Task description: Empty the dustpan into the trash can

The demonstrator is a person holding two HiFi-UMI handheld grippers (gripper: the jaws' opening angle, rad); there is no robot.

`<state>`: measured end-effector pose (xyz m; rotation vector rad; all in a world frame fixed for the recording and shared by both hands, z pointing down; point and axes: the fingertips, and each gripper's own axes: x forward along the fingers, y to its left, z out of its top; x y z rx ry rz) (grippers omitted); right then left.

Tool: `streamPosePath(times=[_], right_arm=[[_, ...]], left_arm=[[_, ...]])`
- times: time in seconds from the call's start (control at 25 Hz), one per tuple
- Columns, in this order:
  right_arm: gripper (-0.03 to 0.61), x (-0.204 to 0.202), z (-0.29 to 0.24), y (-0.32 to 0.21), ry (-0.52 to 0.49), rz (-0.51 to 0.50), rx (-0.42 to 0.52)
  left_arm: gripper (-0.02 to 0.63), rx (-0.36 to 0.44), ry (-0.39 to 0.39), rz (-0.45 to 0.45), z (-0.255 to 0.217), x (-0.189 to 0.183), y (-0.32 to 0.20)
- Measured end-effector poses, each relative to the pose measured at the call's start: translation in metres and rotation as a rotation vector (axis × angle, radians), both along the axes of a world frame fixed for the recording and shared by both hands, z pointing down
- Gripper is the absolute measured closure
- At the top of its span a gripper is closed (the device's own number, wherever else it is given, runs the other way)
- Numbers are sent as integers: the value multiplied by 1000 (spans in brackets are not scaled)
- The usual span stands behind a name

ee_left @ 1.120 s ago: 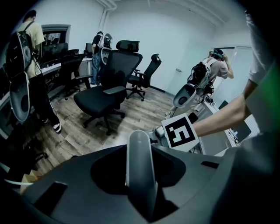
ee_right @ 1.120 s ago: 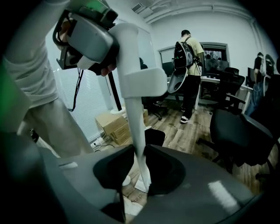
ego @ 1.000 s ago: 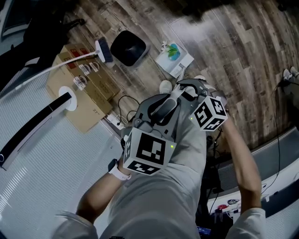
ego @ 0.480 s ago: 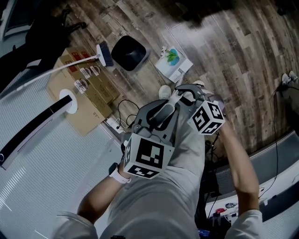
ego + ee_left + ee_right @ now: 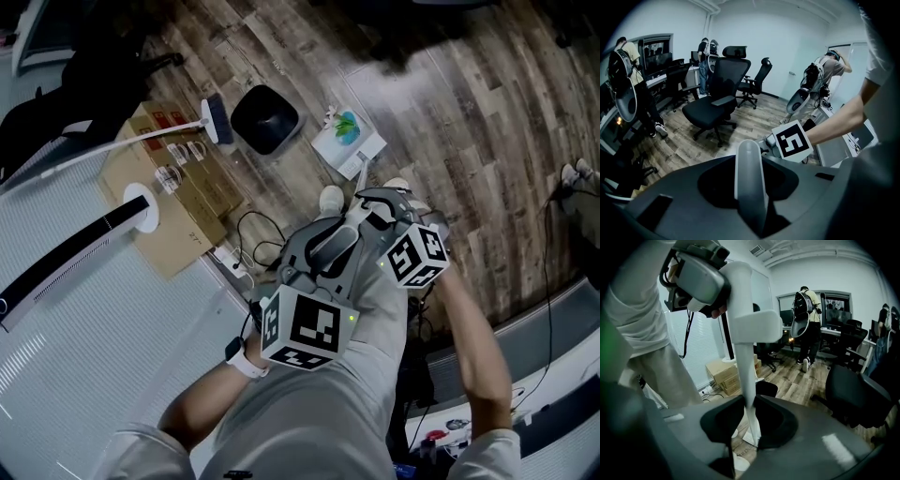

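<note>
The white dustpan (image 5: 349, 131), with blue-green scraps in it, sits low by the floor in front of my shoe; I cannot tell whether it touches the boards. Its long white handle (image 5: 362, 174) rises to both grippers. My left gripper (image 5: 323, 242) is shut on the handle's upper end (image 5: 749, 164). My right gripper (image 5: 377, 202) grips the handle (image 5: 748, 376) lower down, and its jaws are closing tighter on it. The black trash can (image 5: 265, 118) stands open on the floor to the left of the dustpan, apart from it.
A brush with a long white handle (image 5: 212, 120) leans beside the trash can against cardboard boxes (image 5: 178, 197). Cables and a power strip (image 5: 239, 258) lie near my feet. Office chairs (image 5: 717, 96) and several people stand around the room.
The head view has drifted slightly, so the floor things sit a little higher and further right. Both grippers keep the same hold on the handle.
</note>
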<state>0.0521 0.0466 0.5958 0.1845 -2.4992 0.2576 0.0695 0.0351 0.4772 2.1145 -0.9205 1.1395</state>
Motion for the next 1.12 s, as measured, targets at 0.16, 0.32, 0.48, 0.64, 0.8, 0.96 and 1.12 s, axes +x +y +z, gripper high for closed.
streamPosePath(times=[0.16,0.32,0.48,0.64,0.8,0.96,1.12], right_arm=[[491,3,-8,-3,6,17,14],[489,8,-19,-7,4,33,28],[491,9,-31,-9,6,39,43],[491,8,-45,-12,8,34,55],[491,9,-61,-15,16,17,67],[491,3,-80,-15,14,8,84],[491,-1,-99,-16,13,5,95]], left_arm=[[500,22,2,9,-8,3,0],[502,39,8,7,-19,7,-1],[502,51,21,-2,-32,6,-2],[502,64,28,-7,-46,3,-4],[502,76,37,-15,-63,3,-6],[502,87,44,-26,-81,-4,-5],[502,98,46,-30,-100,-8,-6]])
